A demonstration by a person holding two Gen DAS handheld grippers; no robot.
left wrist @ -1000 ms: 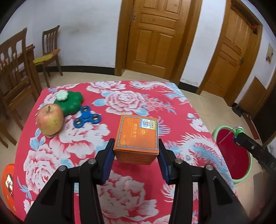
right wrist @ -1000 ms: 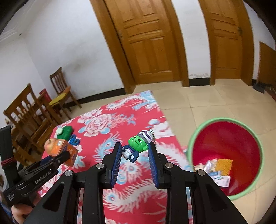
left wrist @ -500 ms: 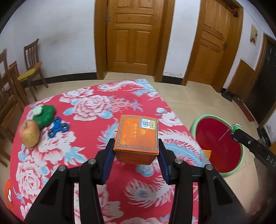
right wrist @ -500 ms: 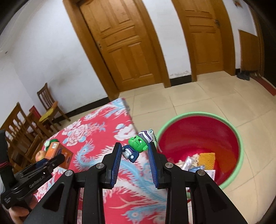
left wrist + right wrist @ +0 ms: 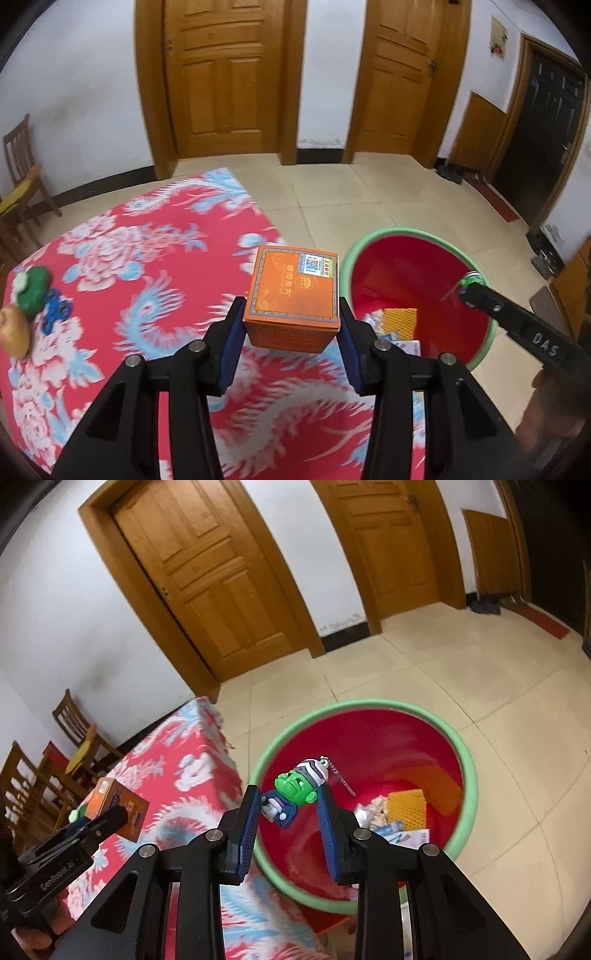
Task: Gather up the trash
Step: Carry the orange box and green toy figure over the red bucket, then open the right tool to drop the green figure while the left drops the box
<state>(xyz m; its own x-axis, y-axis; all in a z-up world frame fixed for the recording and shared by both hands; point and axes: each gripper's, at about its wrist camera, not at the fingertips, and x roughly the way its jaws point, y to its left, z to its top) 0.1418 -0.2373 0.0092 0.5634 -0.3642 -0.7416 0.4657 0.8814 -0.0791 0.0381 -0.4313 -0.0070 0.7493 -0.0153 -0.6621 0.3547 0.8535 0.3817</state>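
Observation:
My left gripper [image 5: 291, 325] is shut on an orange box [image 5: 293, 291] and holds it in the air near the table's right edge, beside the red bin with a green rim [image 5: 410, 233]. My right gripper [image 5: 290, 808] is shut on a green-faced toy keychain [image 5: 295, 786] and holds it over the bin [image 5: 466, 760]. The right gripper's tip with the toy shows above the bin in the left wrist view [image 5: 471, 286]. The box and left gripper show at the left of the right wrist view [image 5: 118, 806].
The bin holds trash, including a yellow-orange piece [image 5: 406, 806] and white wrappers. The red flowered tablecloth [image 5: 122, 266] carries an apple [image 5: 13, 332], a green toy [image 5: 33, 286] and a blue fidget spinner [image 5: 55, 314]. Wooden chairs [image 5: 79, 734] stand at the left; doors behind.
Both grippers have swung right towards the bin with their loads. The keychain has gone from above the table to over the bin; the box has neared the table's right edge.

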